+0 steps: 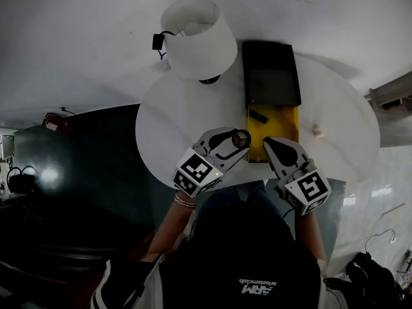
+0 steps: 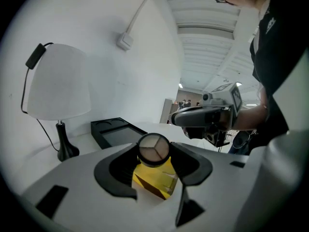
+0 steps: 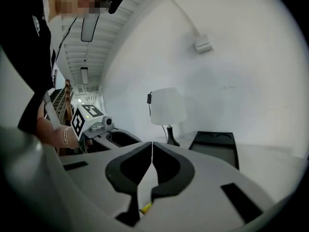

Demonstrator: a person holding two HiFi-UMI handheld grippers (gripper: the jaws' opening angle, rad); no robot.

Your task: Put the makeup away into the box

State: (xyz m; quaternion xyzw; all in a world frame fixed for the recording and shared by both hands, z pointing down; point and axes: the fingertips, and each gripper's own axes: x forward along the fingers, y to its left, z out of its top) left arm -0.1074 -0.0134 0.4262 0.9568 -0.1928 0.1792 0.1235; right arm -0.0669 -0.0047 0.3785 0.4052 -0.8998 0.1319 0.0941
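The round makeup compact [image 1: 241,138], with a lid split into three pale shades, was clamped between the jaws of the left gripper [image 1: 243,144]. It was held above the table at the near left edge of the open yellow box [image 1: 283,126]. In the left gripper view the yellow box showed directly beneath the compact. A small dark stick-shaped item [image 1: 258,116] lay inside the box towards its far end. The right gripper [image 1: 269,142] hung just right of the left one, over the box's near end, with its jaws pressed together on nothing. A flat black tray [image 1: 270,73] with two round hollows lay at the box's far end. Left of it stood a white-shaded table lamp [image 1: 198,37]. All rested on the round white table [image 1: 174,118].
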